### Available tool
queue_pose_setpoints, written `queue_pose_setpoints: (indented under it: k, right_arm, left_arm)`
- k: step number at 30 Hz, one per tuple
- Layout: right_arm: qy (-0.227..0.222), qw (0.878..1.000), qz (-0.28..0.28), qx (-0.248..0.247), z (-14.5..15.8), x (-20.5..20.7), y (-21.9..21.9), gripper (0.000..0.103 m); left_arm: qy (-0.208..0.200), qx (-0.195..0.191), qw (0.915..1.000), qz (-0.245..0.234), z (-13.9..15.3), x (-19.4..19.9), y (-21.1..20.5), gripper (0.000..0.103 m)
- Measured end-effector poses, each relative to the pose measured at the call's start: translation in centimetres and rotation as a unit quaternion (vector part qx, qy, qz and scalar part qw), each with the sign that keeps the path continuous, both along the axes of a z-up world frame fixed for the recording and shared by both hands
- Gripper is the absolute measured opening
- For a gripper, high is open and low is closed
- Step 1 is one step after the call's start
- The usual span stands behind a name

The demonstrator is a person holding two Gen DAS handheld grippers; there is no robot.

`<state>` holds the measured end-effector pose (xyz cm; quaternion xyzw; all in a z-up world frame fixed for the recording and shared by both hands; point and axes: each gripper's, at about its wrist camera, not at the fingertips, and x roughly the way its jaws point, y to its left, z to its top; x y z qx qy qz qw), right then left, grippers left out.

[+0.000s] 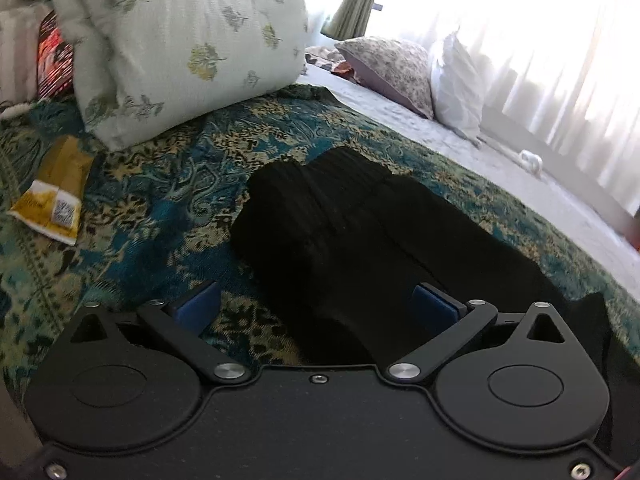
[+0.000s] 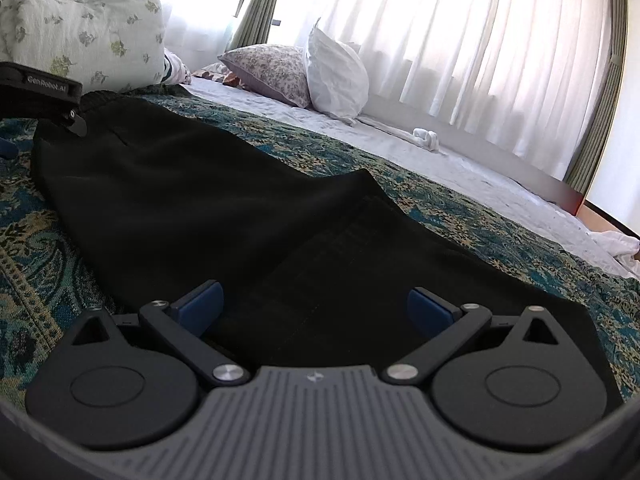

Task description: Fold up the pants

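Note:
Black pants (image 1: 340,220) lie lengthwise on a teal patterned bedspread (image 1: 160,200), their ribbed waistband at the far end. My left gripper (image 1: 316,308) is open wide just above the near part of the fabric, its blue pads (image 1: 196,308) clear of the cloth. In the right wrist view the pants (image 2: 180,200) stretch from the far left to the near right, with one layer's edge lying across the middle. My right gripper (image 2: 316,308) is also open wide over the fabric, holding nothing. The left gripper's black housing (image 2: 40,88) shows by the waistband.
A pale leaf-print pillow (image 1: 180,40) stands behind the waistband. A yellow packet (image 1: 52,196) lies on the bedspread to the left. A purple floral pillow (image 2: 268,68) and a white pillow (image 2: 336,76) sit on white sheets before sheer curtains. A small white cloth (image 2: 426,138) lies near them.

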<state>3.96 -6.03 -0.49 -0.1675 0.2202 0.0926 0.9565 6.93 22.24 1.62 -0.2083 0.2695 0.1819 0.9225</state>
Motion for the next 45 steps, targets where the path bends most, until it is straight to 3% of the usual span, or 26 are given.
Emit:
queue_pose_setpoints:
  k: [6, 14, 26, 31, 35, 37, 40, 45]
  right_arm:
    - [0.009, 1.0, -0.001, 0.011, 0.1, 0.2, -0.4, 0.103]
    - [0.008, 1.0, -0.002, 0.012, 0.2, 0.3, -0.4, 0.103]
    - [-0.005, 1.0, -0.003, 0.007, -0.2, -0.1, -0.2, 0.103]
    - [-0.003, 1.0, -0.003, 0.012, -0.2, -0.1, -0.4, 0.103]
    - [0.007, 1.0, -0.003, 0.021, 0.0, 0.2, -0.7, 0.103]
    - [0.014, 1.0, 0.003, 0.026, 0.3, 0.3, -0.9, 0.103]
    - [0.021, 0.999, 0.016, 0.042, 1.4, 0.2, -1.7, 0.103]
    - [0.005, 0.995, 0.027, 0.1, 3.6, -1.6, -5.6, 0.103]
  left_arm:
    - [0.01, -0.006, 0.9999, 0.003, -0.3, 1.4, 0.8, 0.103]
    - [0.038, 0.037, 0.9986, -0.002, -0.5, 2.7, -0.2, 0.103]
    - [0.006, 0.017, 0.9998, -0.007, -0.7, 1.9, 0.4, 0.099]
    - [-0.013, 0.002, 0.9998, 0.011, -0.5, 1.2, 0.9, 0.06]
    - [-0.039, -0.04, 0.9978, 0.037, -0.7, 0.6, 2.0, 0.04]
    - [-0.045, -0.033, 0.9975, 0.042, -0.3, 0.5, 1.5, 0.025]
    - [-0.055, -0.004, 0.9974, 0.047, 1.3, 0.6, -0.5, 0.013]
    - [-0.104, 0.064, 0.9925, -0.009, 6.0, 0.6, -5.6, 0.011]
